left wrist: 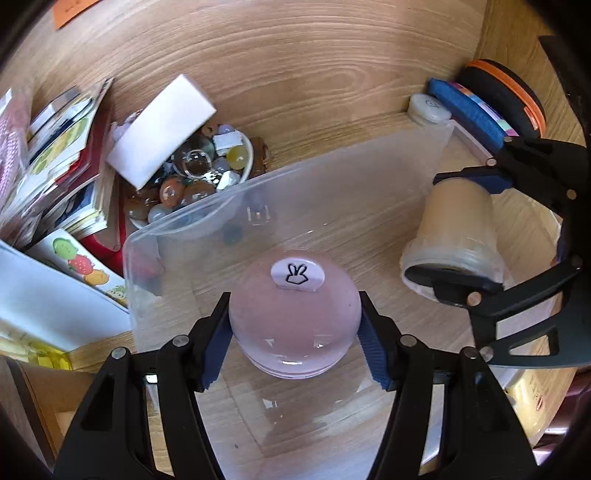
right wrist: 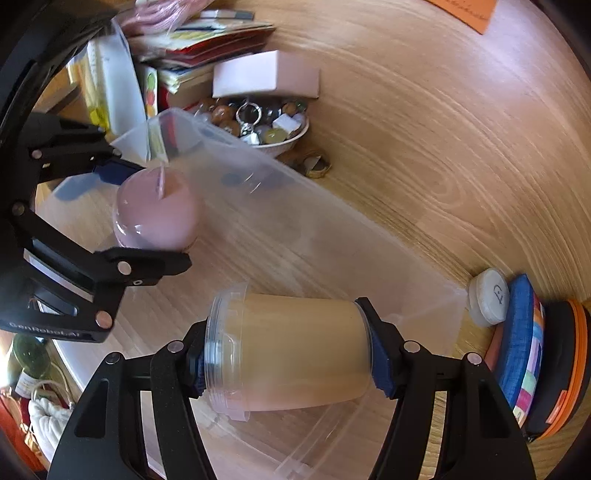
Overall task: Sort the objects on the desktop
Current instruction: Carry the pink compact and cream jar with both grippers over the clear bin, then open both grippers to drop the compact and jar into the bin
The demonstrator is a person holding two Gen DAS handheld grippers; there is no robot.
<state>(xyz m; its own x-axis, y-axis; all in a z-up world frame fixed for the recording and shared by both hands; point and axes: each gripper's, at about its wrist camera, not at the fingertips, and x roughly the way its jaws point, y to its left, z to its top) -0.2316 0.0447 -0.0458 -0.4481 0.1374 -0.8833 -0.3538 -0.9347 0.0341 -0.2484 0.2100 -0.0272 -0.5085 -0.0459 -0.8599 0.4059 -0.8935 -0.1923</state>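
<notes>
Pink jar [left wrist: 294, 325] with a rabbit-marked cap, clamped between the pads of the left gripper [left wrist: 293, 341] and held over the inside of the clear plastic bin [left wrist: 207, 221] — whether touching the bin floor or just above it, impossible to tell. Just beside it, beige jar [right wrist: 291, 354] lying sideways in the right gripper [right wrist: 290, 356], jaws pressed on its lid end and its base, likewise over the bin. Nothing else visible inside the bin, so probably an early stage: two jars on the way in, neither released yet. Outside the far corner of the bin, a small white capped jar [left wrist: 430, 107] against a blue-edged object [left wrist: 469, 110] and a black-and-orange disc [left wrist: 506, 92] — apparently still waiting. Further out on the wooden surface [left wrist: 314, 74], a bowl of beads and trinkets [left wrist: 207, 162] with a white box [left wrist: 159, 129] leaning over it, a pile of booklets and sticker sheets [left wrist: 62, 155], an orange paper [right wrist: 465, 11] at the far edge. Most of the sorting seemingly left to do, judging by the clutter around.
</notes>
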